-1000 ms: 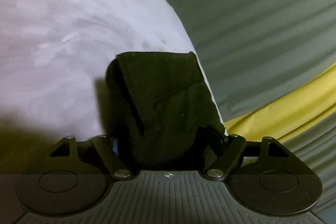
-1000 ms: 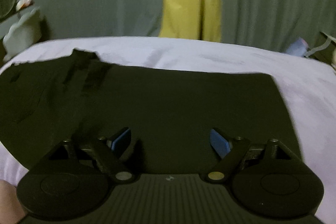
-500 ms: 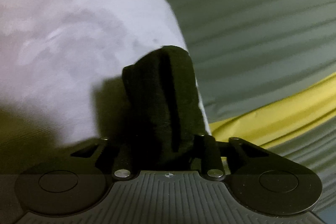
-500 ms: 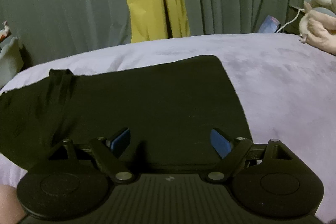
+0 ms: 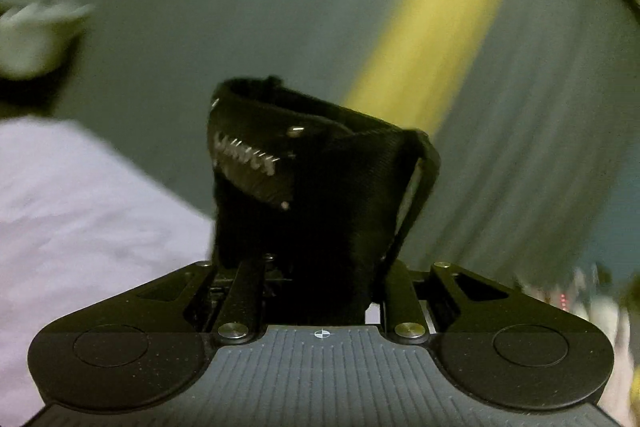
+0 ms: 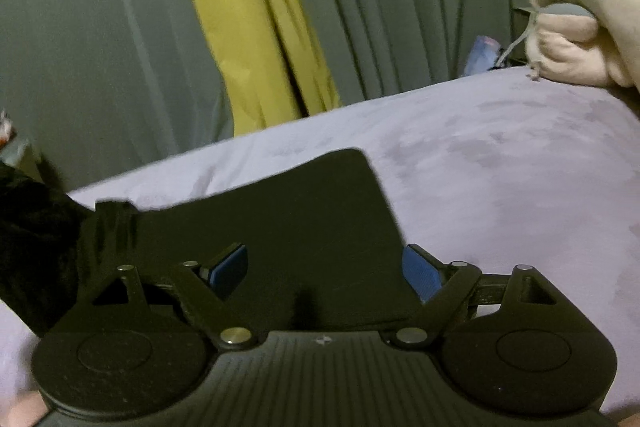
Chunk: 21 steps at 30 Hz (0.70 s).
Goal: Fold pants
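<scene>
Left claw [image 5: 320,267] clamps one black pants [image 6: 280,227]; right claw [image 6: 324,271] wide, empty.

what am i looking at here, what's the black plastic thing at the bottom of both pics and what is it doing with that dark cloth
Each picture comes from a camera fixed on a hand-held tool, looking forward along its two fingers. A person holds one tool in each hand; there is no robot arm. The black plastic at the bottom of each picture is the tool itself.

In the left-hand tool's picture, the left tongs are shut on a bunched end of the black fabric pants, lifted off the bed; the background is blurred.

In the right-hand tool's picture, the right tongs stand open, their blue pads apart just over the pants, gripping nothing. Most of the pants lie flat on the pale lilac bed cover. Behind hang grey and yellow curtains, with a pale plush toy at the far right.
</scene>
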{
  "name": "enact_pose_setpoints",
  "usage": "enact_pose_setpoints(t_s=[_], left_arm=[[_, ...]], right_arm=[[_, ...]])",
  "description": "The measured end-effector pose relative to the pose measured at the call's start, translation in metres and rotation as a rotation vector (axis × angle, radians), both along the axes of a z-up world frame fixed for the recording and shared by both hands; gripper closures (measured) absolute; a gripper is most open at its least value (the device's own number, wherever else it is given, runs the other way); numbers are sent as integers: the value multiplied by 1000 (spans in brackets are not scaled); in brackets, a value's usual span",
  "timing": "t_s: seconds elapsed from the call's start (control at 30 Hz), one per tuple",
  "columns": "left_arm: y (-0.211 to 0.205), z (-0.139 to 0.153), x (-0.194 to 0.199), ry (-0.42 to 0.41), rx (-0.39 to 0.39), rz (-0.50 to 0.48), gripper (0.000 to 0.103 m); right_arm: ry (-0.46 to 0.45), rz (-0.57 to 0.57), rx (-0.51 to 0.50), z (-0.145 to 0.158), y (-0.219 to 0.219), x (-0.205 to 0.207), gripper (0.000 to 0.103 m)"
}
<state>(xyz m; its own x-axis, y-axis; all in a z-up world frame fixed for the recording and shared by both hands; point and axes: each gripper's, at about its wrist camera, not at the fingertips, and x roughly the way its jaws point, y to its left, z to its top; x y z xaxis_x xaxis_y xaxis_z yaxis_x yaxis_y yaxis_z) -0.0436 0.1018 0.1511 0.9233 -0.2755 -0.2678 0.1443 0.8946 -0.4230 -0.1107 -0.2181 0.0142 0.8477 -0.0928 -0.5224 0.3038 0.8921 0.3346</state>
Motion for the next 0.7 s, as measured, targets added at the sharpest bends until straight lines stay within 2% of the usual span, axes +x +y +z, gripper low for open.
enact_pose_setpoints(t_s=[0.1, 0.2, 0.27, 0.3, 0.33, 0.37, 0.4, 0.43, 0.57, 0.63, 0.7], left_arm=[[-73, -4, -7, 8, 111, -96, 76], [-141, -27, -7, 89, 198, -157, 65], [-187, -51, -2, 200, 283, -245, 33], [-206, -62, 2, 268, 322, -300, 26], [-227, -79, 5, 372, 352, -371, 23], [-239, -93, 4, 448, 363, -411, 23], [-244, -103, 5, 500, 353, -430, 24], [-245, -111, 2, 547, 301, -462, 23], [-199, -112, 3, 597, 71, -481, 15], [-165, -100, 17, 602, -27, -398, 10], [-127, -89, 23, 577, -88, -244, 8]], right_arm=[[-18, -44, 60, 3, -18, -10, 17], [-30, -66, 93, 8, -32, -20, 17], [-38, -68, 87, 11, -37, -26, 17], [-40, -70, 84, 13, -40, -29, 17], [-41, -70, 85, 14, -43, -32, 16], [-39, -68, 88, 14, -45, -35, 16], [-37, -65, 91, 15, -47, -37, 16], [-36, -62, 96, 15, -49, -39, 16], [-41, -16, 125, 17, -54, -40, 15], [-42, 21, 149, 15, -52, -34, 14], [-29, 51, 184, 10, -46, -21, 14]])
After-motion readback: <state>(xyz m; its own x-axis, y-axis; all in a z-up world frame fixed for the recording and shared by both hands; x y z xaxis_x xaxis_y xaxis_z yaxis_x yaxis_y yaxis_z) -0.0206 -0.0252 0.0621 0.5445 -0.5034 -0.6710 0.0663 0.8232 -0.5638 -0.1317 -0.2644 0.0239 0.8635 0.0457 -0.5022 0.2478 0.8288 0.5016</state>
